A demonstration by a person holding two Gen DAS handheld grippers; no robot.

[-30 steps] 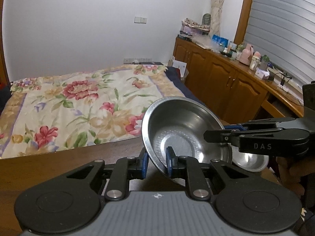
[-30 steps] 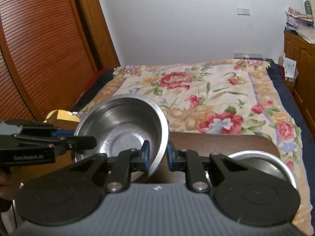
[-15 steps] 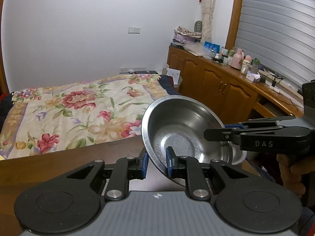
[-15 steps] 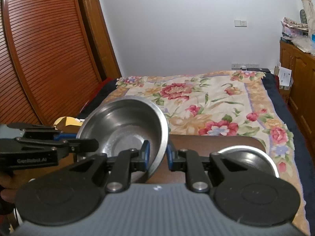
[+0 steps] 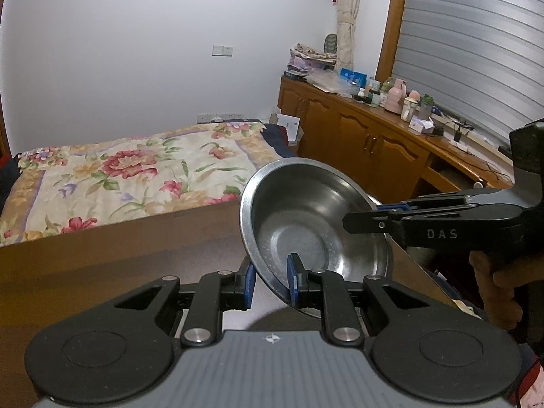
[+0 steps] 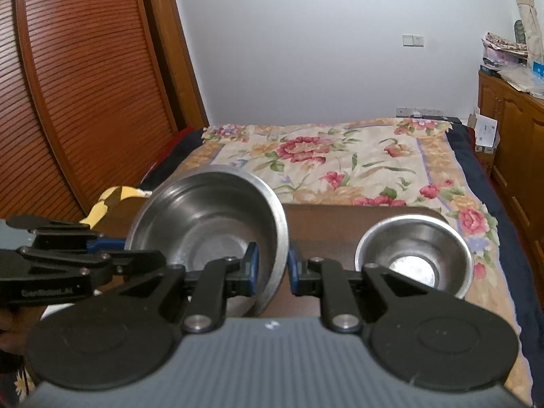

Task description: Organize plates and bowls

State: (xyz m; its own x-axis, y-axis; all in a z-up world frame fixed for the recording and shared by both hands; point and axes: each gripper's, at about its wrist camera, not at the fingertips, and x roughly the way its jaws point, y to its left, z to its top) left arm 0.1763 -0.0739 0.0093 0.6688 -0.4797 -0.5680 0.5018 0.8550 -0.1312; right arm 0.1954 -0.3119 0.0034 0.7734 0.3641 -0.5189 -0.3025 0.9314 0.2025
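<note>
Left gripper [image 5: 270,280] body: grey ribbed housing, two black round discs, black linkage arms with silver screws.
Fingers [image 5: 293,280]: black, faced with blue pads.
Right gripper [image 6: 273,268] body: the same grey housing, black discs and silver screws.
Markings: white "DAS" lettering on the right gripper's side; pale lettering on the left gripper's side, blurred.

Tilting above the dark wooden counter [image 6: 340,224]: a large steel bowl [image 6: 210,227], round, shiny, empty, its rim pinched on opposite sides by the left claw [image 5: 270,280] and the right claw [image 6: 273,268]. Sitting upright on the counter near its far right corner, apart from the first: a smaller steel bowl [image 6: 413,258], also empty.
</note>
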